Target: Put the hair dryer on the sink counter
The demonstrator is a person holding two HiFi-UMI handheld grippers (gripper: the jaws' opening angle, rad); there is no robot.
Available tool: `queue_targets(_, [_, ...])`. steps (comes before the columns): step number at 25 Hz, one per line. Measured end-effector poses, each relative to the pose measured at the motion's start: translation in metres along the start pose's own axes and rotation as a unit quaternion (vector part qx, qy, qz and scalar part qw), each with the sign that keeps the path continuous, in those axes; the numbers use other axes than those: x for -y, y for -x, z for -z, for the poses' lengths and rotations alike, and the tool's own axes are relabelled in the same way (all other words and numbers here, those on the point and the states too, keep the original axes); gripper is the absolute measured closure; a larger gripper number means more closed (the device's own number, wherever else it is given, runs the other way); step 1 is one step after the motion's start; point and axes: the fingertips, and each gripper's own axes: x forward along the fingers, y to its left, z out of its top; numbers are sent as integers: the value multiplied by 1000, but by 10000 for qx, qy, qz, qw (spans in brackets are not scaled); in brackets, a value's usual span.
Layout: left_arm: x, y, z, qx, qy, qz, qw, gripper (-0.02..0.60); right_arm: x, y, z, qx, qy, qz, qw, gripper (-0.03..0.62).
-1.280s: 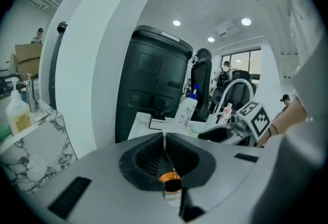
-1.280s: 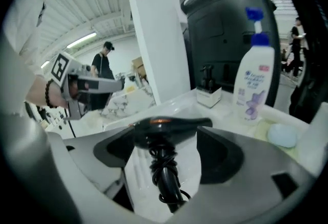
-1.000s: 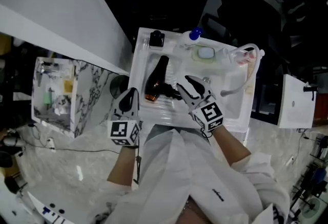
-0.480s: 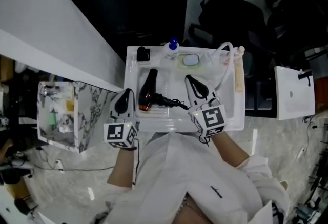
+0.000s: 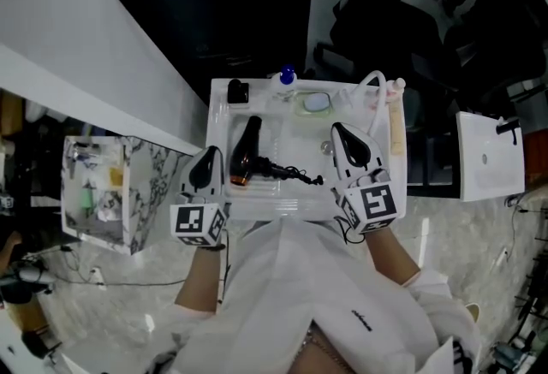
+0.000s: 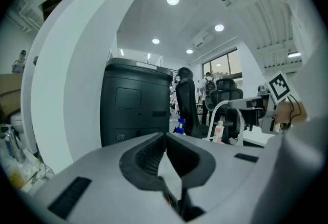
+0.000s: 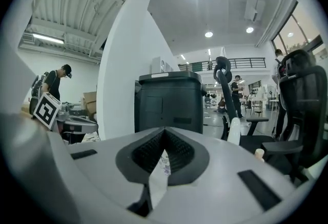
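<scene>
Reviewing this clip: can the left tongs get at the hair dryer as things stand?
Probably yes. The hair dryer lies uncovered on the sink, close beside the left tongs with nothing between; their jaws are shut and would need opening.

Dryer on sink, L side; bottle behind, at rear rim. L gripper just L of dryer; R gripper to R.

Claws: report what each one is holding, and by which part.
Nothing is held. The left claw and right claw are both shut and empty; the hair dryer lies apart from them.
</scene>
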Motion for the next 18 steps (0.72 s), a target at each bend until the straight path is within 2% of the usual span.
queue_targets(18, [1, -1, -6, 100, 49, 44, 9999, 543, -12, -2, 5, -285, 192, -96, 9994, 577])
